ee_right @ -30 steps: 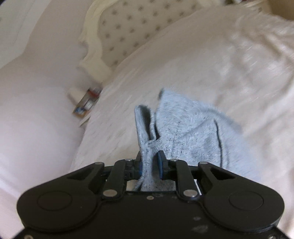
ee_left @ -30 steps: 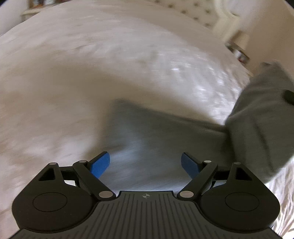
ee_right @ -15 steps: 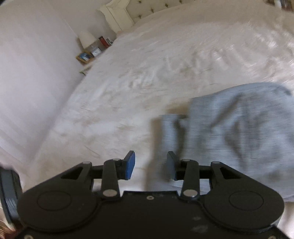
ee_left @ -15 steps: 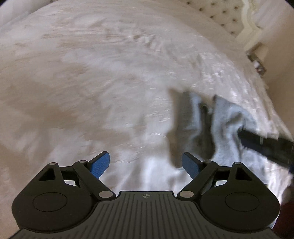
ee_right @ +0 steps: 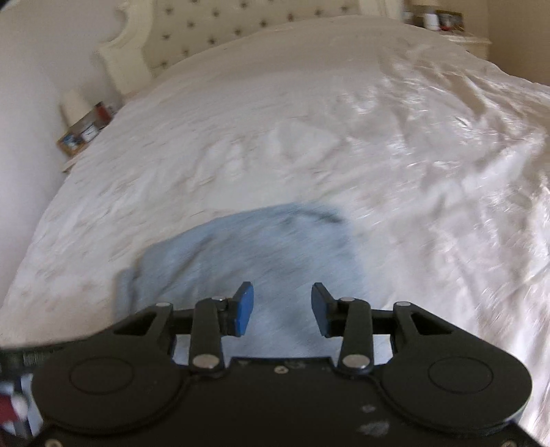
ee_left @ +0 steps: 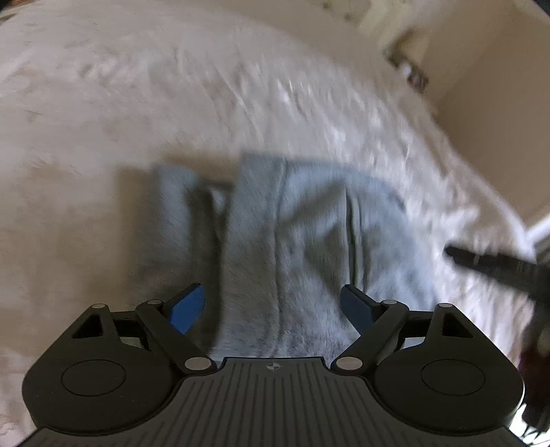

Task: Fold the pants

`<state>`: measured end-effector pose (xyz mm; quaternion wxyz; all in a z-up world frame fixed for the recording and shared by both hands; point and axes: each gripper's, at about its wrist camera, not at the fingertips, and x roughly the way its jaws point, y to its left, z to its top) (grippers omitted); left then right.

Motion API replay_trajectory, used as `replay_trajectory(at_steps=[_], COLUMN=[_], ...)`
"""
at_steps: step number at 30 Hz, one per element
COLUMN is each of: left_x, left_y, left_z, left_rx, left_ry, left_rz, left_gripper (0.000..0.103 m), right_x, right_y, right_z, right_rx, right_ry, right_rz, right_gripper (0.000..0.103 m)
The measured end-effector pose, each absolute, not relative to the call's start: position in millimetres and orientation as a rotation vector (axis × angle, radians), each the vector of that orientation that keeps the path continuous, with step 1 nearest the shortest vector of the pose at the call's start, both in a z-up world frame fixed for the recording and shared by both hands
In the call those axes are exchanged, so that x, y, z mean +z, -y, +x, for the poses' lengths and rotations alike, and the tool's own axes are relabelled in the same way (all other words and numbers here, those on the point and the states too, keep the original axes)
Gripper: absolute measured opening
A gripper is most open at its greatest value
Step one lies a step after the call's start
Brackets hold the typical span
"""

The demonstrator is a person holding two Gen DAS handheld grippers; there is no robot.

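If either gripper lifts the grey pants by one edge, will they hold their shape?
Probably not. The grey pants lie in soft creases and overlapping layers, so they would likely droop. On the smooth white bedspread they may slide when pushed. Both grippers are open.

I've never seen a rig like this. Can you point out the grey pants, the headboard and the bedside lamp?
grey pants (ee_left: 309, 240): left wrist view, middle of the cloth.
headboard (ee_right: 206, 31): right wrist view, tufted panel.
bedside lamp (ee_right: 74, 106): right wrist view, its pale shade.

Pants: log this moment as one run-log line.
pants: crumpled on bed, released | left gripper: open over pants | right gripper: open over pants | fold: not yet done
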<state>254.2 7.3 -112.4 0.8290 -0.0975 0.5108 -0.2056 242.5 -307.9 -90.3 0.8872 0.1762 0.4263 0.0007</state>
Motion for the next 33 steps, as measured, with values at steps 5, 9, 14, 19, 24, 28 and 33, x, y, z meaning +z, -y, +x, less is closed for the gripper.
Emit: replay_trajectory(at_steps=[5, 9, 14, 19, 24, 28, 33], left_x=[-145.7, -148.1, -150.3, -149.0, -148.7, -144.0, -119.2], left_y=[6.8, 10.0, 12.7, 13.1, 10.5, 2.4, -23.0], left_z=[250.6, 251.0, 252.2, 253.6, 252.3, 253.7, 262.0], left_rx=[-0.409, -0.402, -0.403, -0.414, -0.431, -0.436, -0.416], left_ry=[-1.146, -1.163, -1.172, -1.178, -1.172, -1.171, -1.095], left_rz=[-0.103, -0.091, -0.091, -0.103, -0.109, -0.162, -0.308], left_gripper=[0.086, 0.086, 0.087, 0.087, 0.087, 0.088, 0.088], right_x=[-111.6, -131.4, -165.6, -184.2, -186.0, -165.6, -150.3], right_y=[346.7, 356.2, 356.4, 359.9, 367.7, 382.1, 380.2], right_z=[289.2, 325.9, 363.5, 400.5, 419.1, 402.3, 360.9], right_rx=[-0.010, 0.014, 0.030, 0.001, -0.032, -0.028, 0.049], right_ry=[-0.934, -0.962, -1.020, -1.040, -1.028, -0.968, -0.969], right_rz=[0.359, 0.360, 0.337, 0.379, 0.343, 0.420, 0.449], right_gripper=[0.018, 0.016, 0.011, 0.011, 0.010, 0.014, 0.023])
